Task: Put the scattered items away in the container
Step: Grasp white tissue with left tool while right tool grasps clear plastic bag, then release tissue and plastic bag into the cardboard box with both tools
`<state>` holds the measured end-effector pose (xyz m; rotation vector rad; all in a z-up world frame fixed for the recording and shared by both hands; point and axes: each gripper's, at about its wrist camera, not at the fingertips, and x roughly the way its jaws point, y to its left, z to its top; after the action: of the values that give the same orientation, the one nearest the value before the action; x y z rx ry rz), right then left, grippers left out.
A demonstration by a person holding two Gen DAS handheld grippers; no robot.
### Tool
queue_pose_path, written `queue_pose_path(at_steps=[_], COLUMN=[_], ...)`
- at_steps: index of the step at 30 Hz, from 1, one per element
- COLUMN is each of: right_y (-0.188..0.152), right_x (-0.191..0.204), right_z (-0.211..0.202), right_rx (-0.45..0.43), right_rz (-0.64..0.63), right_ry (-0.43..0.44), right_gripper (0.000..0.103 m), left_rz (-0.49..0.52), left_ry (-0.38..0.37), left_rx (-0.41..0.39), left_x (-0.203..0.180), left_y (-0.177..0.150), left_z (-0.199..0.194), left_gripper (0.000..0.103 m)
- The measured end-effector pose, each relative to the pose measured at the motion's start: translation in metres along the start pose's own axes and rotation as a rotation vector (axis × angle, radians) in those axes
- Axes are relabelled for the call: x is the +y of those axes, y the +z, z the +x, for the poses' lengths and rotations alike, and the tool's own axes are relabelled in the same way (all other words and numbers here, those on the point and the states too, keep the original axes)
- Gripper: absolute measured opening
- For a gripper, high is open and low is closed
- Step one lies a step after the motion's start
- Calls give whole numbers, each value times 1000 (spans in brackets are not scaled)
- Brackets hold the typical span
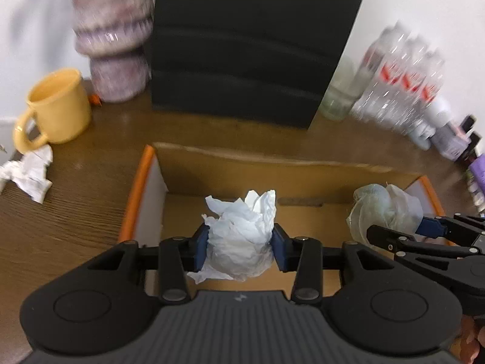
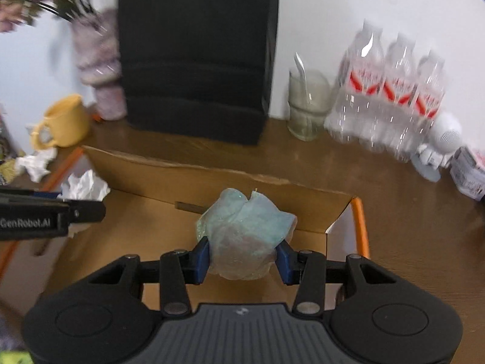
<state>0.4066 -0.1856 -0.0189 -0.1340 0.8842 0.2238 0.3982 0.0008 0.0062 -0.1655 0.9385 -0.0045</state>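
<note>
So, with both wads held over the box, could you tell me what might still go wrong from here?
1. The left hand-held gripper and right hand-held gripper hang close together over the box; they may collide.
2. The plastic wad is light and may cling to a finger on release.
3. Crumpled paper by the mug remains outside; reaching for it could knock the mug.

Matt cardboard box [image 1: 230,163]; crumpled paper wad [image 1: 242,230] — wood-grain table [image 1: 69,212].
</note>
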Motion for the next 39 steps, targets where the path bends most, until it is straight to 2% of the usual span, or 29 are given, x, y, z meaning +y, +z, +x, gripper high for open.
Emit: queue_pose_path(at_steps=[3,4,5,6,7,8,10,15,23,32,39], right_y=[-2,-3,-3,-4,-6,-7,-9,-11,-36,-112,-187], right_x=[0,0,0,1,2,2,4,5,5,5,8], right_z=[22,27,30,32,31,28,19,-9,-83,-181,-206], right_rx=[44,54,62,69,65,52,31,-12,-115,-242,-245], right_rz=[7,10,10,6,1,-5,-16,-32,-55,-115,-94], right_ry=[-1,-4,-9,-15,-18,-15,-2,18,45,51,47], right_gripper=[46,53,61,82,94,94,94,103,103,103,103], left_rz=[0,2,6,16,28,38,56,44,109,150,94], left_ry=[34,40,39,19,-7,-19,-2,-14,-57,-37,-11], left_rx=[36,43,42,37,29,16,-14,-63,-201,-339,-328], left_x=[0,-1,-1,-1,-2,-3,-9,-11,1,52,85], left_y=[0,0,0,0,-1,-2,-4,-7,-39,-131,-211], left_z=[20,24,24,23,22,18,12,-9,-89,-178,-186], left_gripper=[52,58,69,75,84,93,103,103,103,103,103])
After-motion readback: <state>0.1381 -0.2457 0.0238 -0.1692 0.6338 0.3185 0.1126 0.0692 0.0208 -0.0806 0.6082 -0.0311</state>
